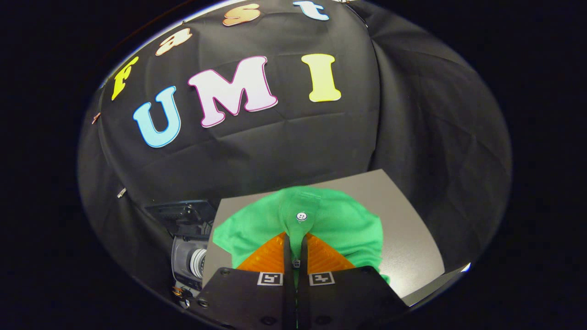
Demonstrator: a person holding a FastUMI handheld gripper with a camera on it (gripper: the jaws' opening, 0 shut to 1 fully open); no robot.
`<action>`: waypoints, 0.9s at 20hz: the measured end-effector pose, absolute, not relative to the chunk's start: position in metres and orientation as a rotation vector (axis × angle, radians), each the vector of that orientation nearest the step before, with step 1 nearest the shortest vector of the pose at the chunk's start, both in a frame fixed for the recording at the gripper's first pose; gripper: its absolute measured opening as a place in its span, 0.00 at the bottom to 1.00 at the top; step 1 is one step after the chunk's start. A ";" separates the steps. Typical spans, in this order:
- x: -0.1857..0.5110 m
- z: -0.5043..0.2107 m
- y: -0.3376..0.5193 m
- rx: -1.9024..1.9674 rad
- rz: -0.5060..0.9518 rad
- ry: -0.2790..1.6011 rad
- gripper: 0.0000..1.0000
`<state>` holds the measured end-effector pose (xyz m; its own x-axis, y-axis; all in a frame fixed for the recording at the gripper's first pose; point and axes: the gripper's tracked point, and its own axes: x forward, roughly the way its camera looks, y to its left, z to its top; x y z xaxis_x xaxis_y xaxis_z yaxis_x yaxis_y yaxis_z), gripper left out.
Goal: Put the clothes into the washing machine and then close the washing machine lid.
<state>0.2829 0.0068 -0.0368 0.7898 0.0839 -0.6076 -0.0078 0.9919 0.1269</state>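
Nearest in the gripper view, the gripper (296,250) has its two fingers (321,256) drawn almost together, with only a thin slit left between them. A fold of a green garment (339,224) is pinched in that slit: the cloth rises as a narrow ridge from between the fingertips, and both fingers press on it from either side. Just ahead of the fingertips, on the same raised fold, sits a small white button (301,216), and beyond it a short band of doubled cloth that looks like a collar or placket. The rest of the garment spreads out on both sides of the fingers and beyond them, bunched and rumpled, lying on a flat grey table (412,229). The cloth covers much of the table's near and middle part, while bare grey surface shows to the right of the garment and along the far edge. Off the table's left edge and lower down stands a dark machine (188,238) with a pale rounded body and a ringed, drum-like part facing the table; a dark flat panel stands above it, and whether that is an open lid cannot be told. Behind everything hangs the booth's wall (284,151) of creased black cloth, which wraps around the far side of the table and the machine.
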 end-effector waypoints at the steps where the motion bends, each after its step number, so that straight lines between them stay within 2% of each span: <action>1: 0.281 -0.027 0.008 0.116 0.044 0.651 0.06; 8: 0.270 0.038 0.035 0.066 0.077 0.569 0.06; 13: 0.260 0.080 0.090 0.080 0.154 0.506 0.06; 18: 0.247 0.092 0.156 0.059 0.238 0.483 0.06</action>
<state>0.2473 0.1562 0.0923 0.8584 0.2408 -0.4529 -0.2132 0.9706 0.1120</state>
